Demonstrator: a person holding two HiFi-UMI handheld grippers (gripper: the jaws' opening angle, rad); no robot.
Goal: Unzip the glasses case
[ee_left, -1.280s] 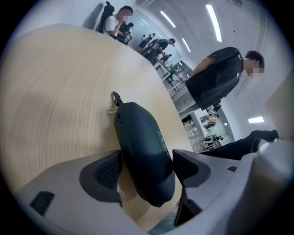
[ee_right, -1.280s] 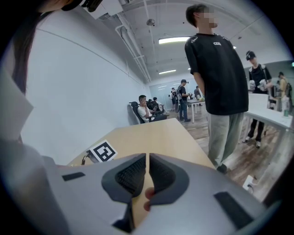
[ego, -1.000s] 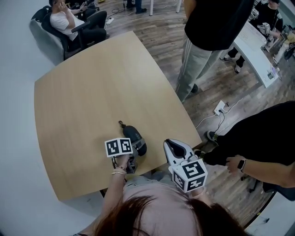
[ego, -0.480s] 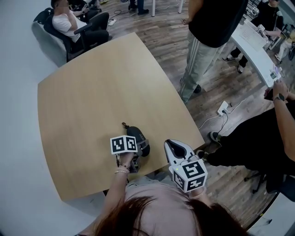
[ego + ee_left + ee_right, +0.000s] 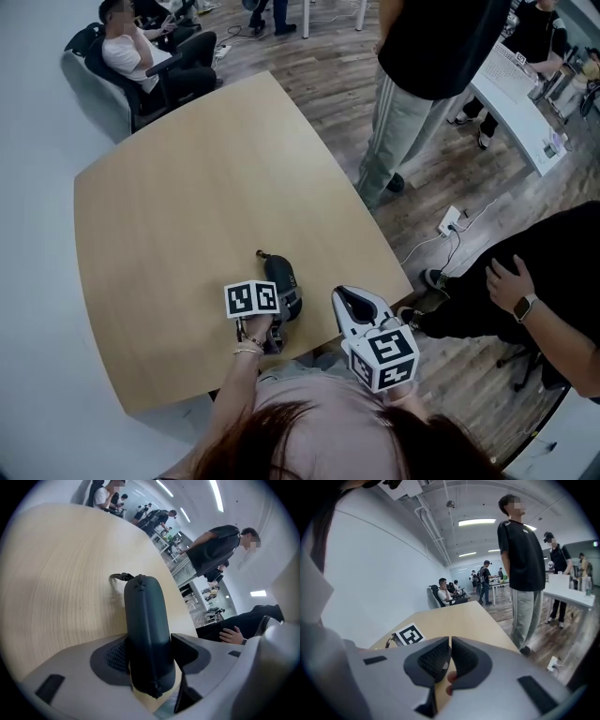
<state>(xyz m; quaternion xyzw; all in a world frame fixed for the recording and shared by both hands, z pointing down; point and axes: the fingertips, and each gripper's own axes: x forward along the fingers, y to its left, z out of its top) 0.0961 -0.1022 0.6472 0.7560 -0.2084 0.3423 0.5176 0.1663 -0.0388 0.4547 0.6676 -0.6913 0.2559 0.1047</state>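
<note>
The dark glasses case (image 5: 281, 279) lies near the front edge of the wooden table (image 5: 187, 187). Its zipper-pull cord (image 5: 262, 254) is at the far end. In the left gripper view the case (image 5: 145, 620) runs straight away from me, with the cord (image 5: 119, 577) at its tip. My left gripper (image 5: 150, 653) straddles the near end and its jaws are closing, both pads against the case's sides. The marker cube hides that grip in the head view, where the left gripper (image 5: 279, 307) points down at the table. My right gripper (image 5: 450, 656) is shut with nothing between its pads and hangs at the table's edge (image 5: 354, 302).
A person in black (image 5: 422, 56) stands just beyond the table's far right corner. Another person's arm and hand (image 5: 525, 291) are at the right. Someone sits in a chair (image 5: 141, 47) at the back left. A white desk (image 5: 516, 103) and a floor power strip (image 5: 448, 220) lie to the right.
The left gripper has closed in on the case's near end, and the case has swung a little, its far end now pointing more straight away. The right gripper stayed put.
</note>
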